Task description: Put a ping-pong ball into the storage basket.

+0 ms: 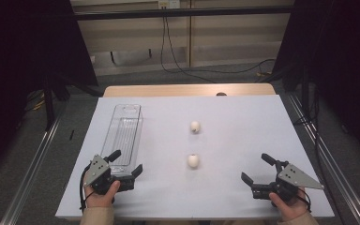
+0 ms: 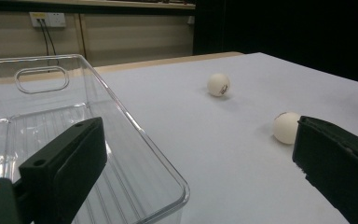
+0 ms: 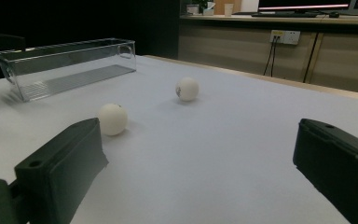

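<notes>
Two white balls lie on the white table: the near ball [image 1: 193, 161] [image 2: 286, 127] [image 3: 112, 119] at mid-table and the far ball [image 1: 195, 126] [image 2: 218, 84] [image 3: 187, 88] behind it. A long clear plastic bin [image 1: 123, 136] [image 2: 88, 140] [image 3: 70, 65] lies at the left, empty. My left gripper [image 1: 126, 162] [image 2: 200, 172] rests open at the bin's near end, one jaw over the bin. Near the front right, my right gripper [image 1: 258, 168] [image 3: 200, 172] stands open, with nothing between its jaws. Both balls are apart from the grippers.
The white table sheet [image 1: 243, 126] ends in a wooden strip at the back. Dark curtains flank both sides. Cables hang from a wall socket [image 1: 168, 4] behind the table. Metal rails run along the floor left and right.
</notes>
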{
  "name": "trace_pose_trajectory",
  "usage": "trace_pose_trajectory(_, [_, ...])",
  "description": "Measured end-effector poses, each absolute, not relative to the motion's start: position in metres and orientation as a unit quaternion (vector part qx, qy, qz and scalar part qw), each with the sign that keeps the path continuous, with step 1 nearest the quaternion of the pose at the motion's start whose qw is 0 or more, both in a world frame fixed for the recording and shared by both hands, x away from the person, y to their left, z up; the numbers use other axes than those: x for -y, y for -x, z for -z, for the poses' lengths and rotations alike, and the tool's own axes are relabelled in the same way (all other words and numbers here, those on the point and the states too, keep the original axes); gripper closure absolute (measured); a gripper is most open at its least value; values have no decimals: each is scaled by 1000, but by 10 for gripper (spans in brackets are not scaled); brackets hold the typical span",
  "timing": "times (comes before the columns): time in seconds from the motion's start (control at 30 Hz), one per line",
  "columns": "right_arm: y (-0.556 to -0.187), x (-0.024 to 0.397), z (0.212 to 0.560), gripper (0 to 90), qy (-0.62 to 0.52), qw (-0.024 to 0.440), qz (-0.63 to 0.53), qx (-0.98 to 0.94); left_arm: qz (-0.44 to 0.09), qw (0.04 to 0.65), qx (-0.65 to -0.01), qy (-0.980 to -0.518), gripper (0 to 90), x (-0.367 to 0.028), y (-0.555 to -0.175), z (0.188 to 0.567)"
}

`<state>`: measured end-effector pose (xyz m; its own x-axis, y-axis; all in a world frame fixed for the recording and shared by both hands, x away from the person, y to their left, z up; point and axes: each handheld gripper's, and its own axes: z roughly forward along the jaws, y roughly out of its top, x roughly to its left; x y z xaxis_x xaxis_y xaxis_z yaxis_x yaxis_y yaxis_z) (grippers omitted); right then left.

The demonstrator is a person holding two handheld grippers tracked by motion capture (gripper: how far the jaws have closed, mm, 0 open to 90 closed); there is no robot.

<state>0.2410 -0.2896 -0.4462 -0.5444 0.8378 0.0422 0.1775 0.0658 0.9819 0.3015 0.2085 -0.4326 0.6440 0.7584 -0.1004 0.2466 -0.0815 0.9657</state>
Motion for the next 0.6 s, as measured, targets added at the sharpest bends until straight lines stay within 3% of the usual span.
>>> trace_pose_trajectory(0.6, [-240, 289, 446, 9, -375, 287, -571, -671, -211, 580, -352, -704, 26, -205, -303, 432])
